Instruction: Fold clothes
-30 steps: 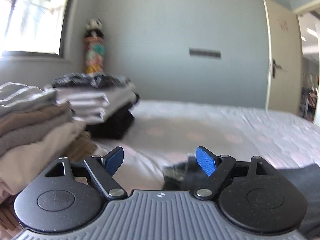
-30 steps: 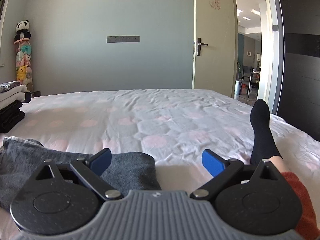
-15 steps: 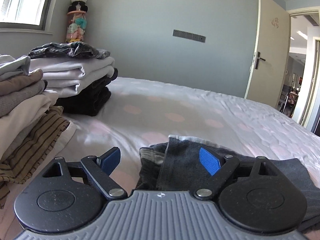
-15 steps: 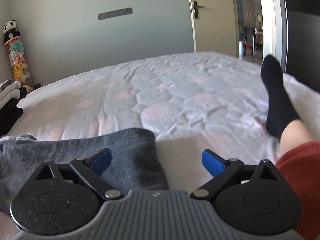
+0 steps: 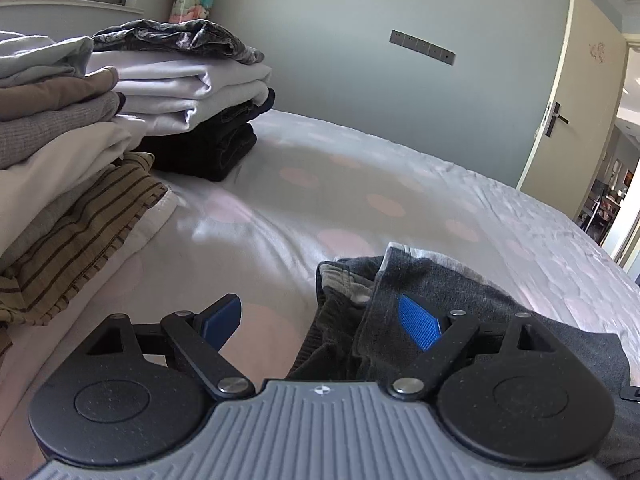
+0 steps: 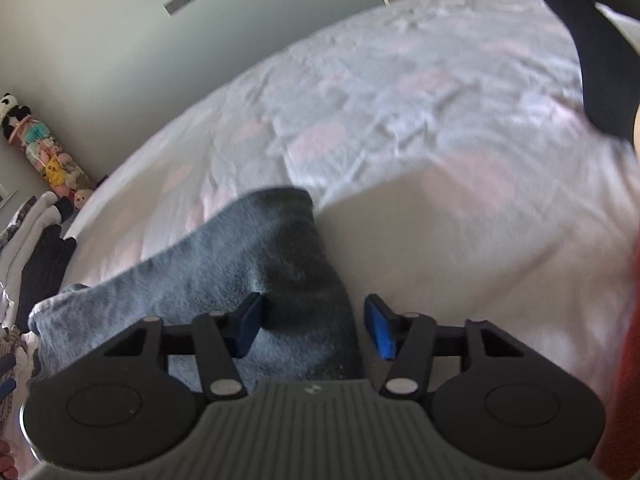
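Note:
A dark grey garment (image 5: 460,292) lies crumpled on the pink-dotted bed sheet (image 5: 340,200), its light-lined waistband end turned toward the left wrist view. My left gripper (image 5: 320,320) hovers wide open just over that end, with the right pad (image 5: 420,322) above the fabric and the left pad over bare sheet. In the right wrist view the same garment (image 6: 240,264) runs in from the left. My right gripper (image 6: 314,328) straddles its right edge and its jaws are closing. Fabric lies between the pads, with a gap still showing at the right pad (image 6: 380,332).
Two stacks of folded clothes (image 5: 60,140) (image 5: 192,92) stand on the bed's left side. A person's leg in a black sock (image 6: 592,48) rests on the bed at the right, and red cloth (image 6: 628,360) fills the right edge. A plush-toy tower (image 6: 48,152) stands by the wall.
Both grippers tipped down toward the garment. The right one dropped onto its edge and its jaws narrowed from wide open to about half. The left one moved over the waistband end, still open.

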### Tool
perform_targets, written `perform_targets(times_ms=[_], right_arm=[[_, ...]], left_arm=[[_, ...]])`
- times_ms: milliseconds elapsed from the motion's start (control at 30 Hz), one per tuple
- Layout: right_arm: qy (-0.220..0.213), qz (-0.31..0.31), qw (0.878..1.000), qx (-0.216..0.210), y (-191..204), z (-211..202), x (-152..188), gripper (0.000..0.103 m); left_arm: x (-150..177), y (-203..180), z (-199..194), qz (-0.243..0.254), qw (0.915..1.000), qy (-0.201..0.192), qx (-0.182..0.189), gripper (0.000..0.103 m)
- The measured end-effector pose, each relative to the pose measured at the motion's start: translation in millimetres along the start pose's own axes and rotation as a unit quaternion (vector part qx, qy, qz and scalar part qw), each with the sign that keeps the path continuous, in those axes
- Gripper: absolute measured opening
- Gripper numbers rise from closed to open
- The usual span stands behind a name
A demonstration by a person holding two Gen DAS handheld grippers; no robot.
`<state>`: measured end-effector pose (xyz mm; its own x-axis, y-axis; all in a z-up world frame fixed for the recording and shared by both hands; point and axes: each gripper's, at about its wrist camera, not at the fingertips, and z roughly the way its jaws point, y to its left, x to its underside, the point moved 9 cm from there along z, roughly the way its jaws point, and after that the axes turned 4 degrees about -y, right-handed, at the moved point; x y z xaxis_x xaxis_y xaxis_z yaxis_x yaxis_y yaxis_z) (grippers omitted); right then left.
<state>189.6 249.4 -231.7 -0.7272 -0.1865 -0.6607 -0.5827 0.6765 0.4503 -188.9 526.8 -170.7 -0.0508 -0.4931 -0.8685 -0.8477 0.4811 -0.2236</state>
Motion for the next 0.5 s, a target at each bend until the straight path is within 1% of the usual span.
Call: perform_targets(times_ms=[33, 100, 133, 167, 300, 400, 500], right_arm=[[-0.001, -0.002, 1.000, 0.002, 0, 2, 1, 0.050], [0.004, -0.010, 1.000, 0.001, 3, 2, 1, 0.035], [0.009, -0.011, 1.000, -0.003, 6, 2, 2, 0.025], [0.011, -0.009, 1.000, -0.006, 8, 0, 1, 0.019], [0.011, 0.038, 0.999, -0.028, 18, -13, -11, 0.016], [0.005, 0.069, 0.996, -0.056, 37, -30, -24, 0.015], [-0.001, 0.084, 0.992, -0.089, 72, -48, -40, 0.014]], left_arm=[[1, -2, 0, 0.006, 1.0000, 0.002, 0.001, 0.102], [1, -5, 0, 0.014, 0.9999, 0.005, 0.004, 0.102], [2, -6, 0, 0.017, 0.9998, 0.008, 0.005, 0.102], [2, -6, 0, 0.018, 0.9998, 0.010, 0.005, 0.102], [-1, -4, -2, 0.016, 0.9998, 0.014, 0.005, 0.102], [-5, -1, -5, 0.005, 0.9999, 0.014, 0.006, 0.102], [-10, 3, -9, -0.009, 0.9998, 0.015, 0.009, 0.102]])
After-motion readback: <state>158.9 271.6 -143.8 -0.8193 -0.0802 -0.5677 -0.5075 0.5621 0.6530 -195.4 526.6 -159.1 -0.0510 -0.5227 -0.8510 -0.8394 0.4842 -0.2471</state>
